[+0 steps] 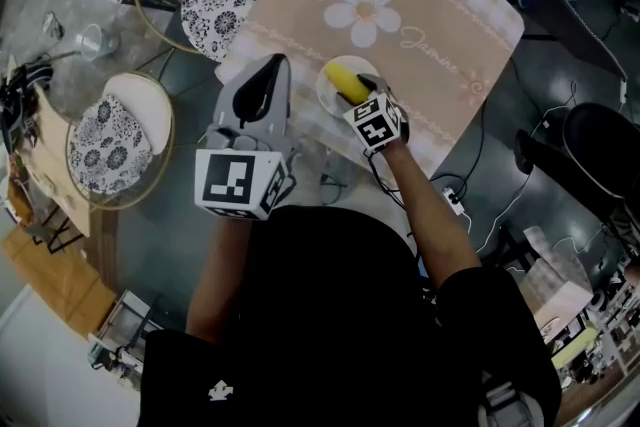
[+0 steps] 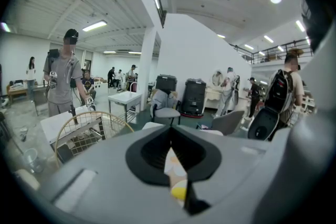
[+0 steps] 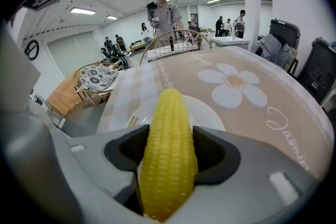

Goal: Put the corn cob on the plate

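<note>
Seen from above, a person in black holds a gripper in each hand over a beige tablecloth (image 1: 420, 5) printed with a white daisy. The right gripper (image 1: 362, 93) has its jaws spread wide around a yellow corn cob (image 1: 347, 82), one pad pressed on each side. The cob points away from the person, tilted, over a small white plate (image 1: 328, 93) on the near part of the cloth; whether it touches the plate is unclear. The left gripper (image 1: 271, 66) sits just left of the plate, empty, its jaws all but closed with only a thin slit between them
</note>
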